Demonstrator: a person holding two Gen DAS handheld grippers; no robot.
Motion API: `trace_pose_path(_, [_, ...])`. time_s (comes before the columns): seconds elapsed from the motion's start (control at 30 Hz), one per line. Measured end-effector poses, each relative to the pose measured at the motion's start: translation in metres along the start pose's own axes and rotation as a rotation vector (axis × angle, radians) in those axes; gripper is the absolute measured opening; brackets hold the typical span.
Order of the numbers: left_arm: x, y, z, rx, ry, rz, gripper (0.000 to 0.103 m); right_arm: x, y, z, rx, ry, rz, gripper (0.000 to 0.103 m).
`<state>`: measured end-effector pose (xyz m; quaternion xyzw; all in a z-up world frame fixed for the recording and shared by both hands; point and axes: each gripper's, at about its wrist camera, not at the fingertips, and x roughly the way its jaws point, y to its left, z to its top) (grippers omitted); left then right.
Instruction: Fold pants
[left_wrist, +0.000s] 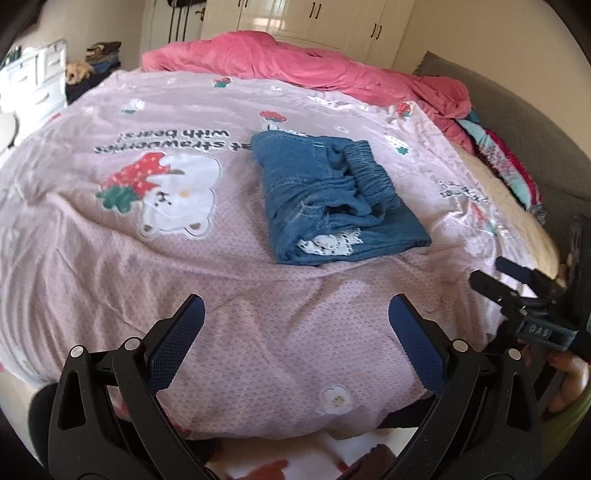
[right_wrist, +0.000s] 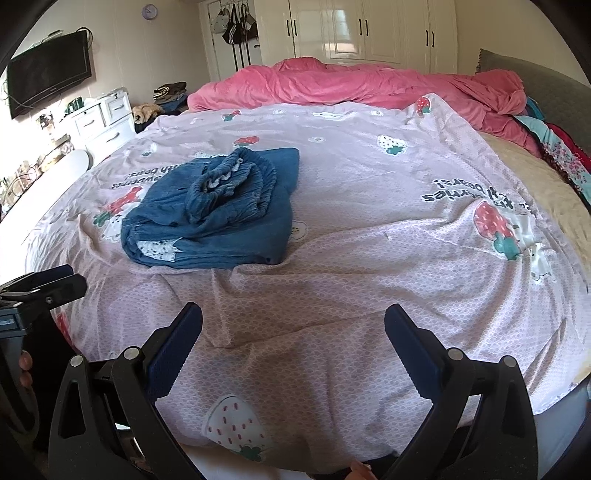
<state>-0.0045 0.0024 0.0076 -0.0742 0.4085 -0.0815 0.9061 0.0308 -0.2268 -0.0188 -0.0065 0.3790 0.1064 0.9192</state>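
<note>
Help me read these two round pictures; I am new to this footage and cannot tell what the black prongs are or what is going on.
No robot here: a person holds a two-finger gripper in each hand, and a fisheye camera on each looks forward along its fingers. The black prongs with blue pads are those fingers. One picture comes from the left gripper, the other from the right gripper; each also catches the other at its edge. Both sets of jaws stand open and hold nothing. Ahead lies a bed with a pink strawberry-and-bear sheet. On it rest blue denim pants, folded into a compact bundle with the elastic waistband on top. A pink blanket is bunched at the far side.
</note>
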Motion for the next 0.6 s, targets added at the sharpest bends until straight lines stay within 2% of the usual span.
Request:
trace_pose_path(0.2, [0.006,0.008,0.004,-0.035,0.018,-0.049,0.094,0.002,-0.019,0.007,0.023,-0.002,-0.038,0.099])
trace_pose_path(0.3, [0.008,0.022,0.012,-0.057,0.015,-0.015,0.094,0.002,-0.043,0.016,0.058,-0.013,-0.072,0.099])
trace_pose_path(0.43, [0.016,0.066,0.038,-0.099,0.006,0.13,0.094,0.007,-0.089,0.033,0.099,-0.021,-0.162,0.099])
trace_pose_path(0.47, [0.02,0.087,0.049,-0.12,0.008,0.192,0.094,0.011,-0.107,0.04,0.117,-0.019,-0.196,0.099])
trace_pose_path(0.6, [0.04,0.144,0.083,-0.123,0.027,0.345,0.094,0.031,-0.177,0.059,0.17,0.007,-0.32,0.099])
